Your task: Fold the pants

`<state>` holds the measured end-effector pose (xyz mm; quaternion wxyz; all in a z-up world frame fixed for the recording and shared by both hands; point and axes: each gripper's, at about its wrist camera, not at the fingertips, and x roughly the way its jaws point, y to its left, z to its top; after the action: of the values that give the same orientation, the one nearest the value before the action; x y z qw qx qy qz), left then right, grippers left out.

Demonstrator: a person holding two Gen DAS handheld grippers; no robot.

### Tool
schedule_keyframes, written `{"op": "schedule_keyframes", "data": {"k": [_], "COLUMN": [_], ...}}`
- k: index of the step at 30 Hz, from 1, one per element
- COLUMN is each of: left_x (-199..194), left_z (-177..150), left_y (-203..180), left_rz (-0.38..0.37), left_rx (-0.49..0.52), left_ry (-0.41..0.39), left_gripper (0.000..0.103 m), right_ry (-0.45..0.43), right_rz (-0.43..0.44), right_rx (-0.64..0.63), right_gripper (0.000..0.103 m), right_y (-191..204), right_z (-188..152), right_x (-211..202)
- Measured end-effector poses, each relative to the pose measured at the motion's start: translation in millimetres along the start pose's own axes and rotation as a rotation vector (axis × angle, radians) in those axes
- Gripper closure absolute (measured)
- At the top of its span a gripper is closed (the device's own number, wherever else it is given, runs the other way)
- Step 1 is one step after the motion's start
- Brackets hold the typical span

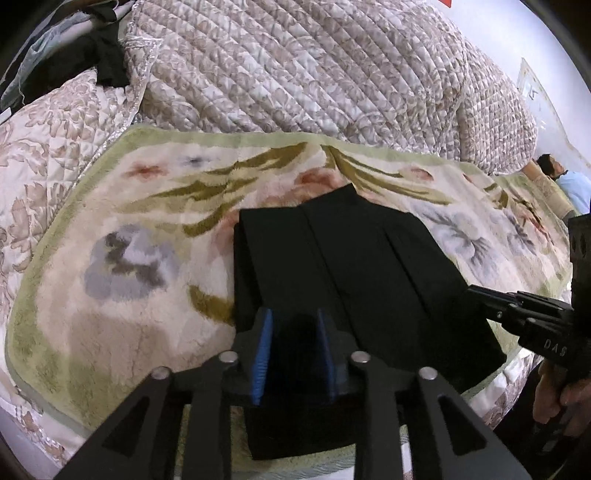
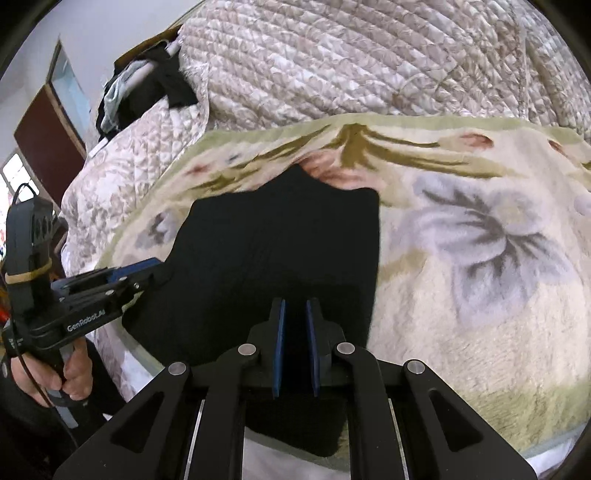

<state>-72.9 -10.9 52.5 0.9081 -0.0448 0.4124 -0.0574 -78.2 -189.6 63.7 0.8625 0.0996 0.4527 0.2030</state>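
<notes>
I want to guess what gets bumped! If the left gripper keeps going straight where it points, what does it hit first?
Probably the black pants. The left gripper points down over their near edge, with folded black cloth straight ahead between its blue pads. Beyond the pants lies the flowery blanket. Depth is hard to judge here.

We note a bed [image 1: 55,155] under a quilted floral bedspread [image 1: 295,66], a plush flowered blanket [image 1: 110,295] spread on top. White walls [image 2: 92,26] bound the room; a dark red door [image 2: 48,136] and a daylit window [image 2: 14,170] stand at left.
</notes>
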Motion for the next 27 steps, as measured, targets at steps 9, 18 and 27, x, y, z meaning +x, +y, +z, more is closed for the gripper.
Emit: {"op": "schedule_keyframes", "data": {"k": [9,18,27], "left_x": [6.9,31.3,24.3], "left_z": [20.2,17.4,-9.4], "left_y": [13.0,21.1,40.5], "left_rz": [-0.010,-0.071,-0.202], "left_rx": [-0.015,-0.079,-0.177], "left_ry": [-0.009,0.030,0.044], "left_gripper": [0.058,0.052,0.044], "right_ry": [0.006,0.033,0.068], "right_rz": [0.038,0.078,0.187], "right_rx": [0.094,0.196,0.221], "right_gripper": [0.054,0.054,0.054], "right_y": [-24.0,-46.7,-44.4], "right_z": [14.6,22.6,2.3], "right_x": [4.2,26.1,25.2]}}
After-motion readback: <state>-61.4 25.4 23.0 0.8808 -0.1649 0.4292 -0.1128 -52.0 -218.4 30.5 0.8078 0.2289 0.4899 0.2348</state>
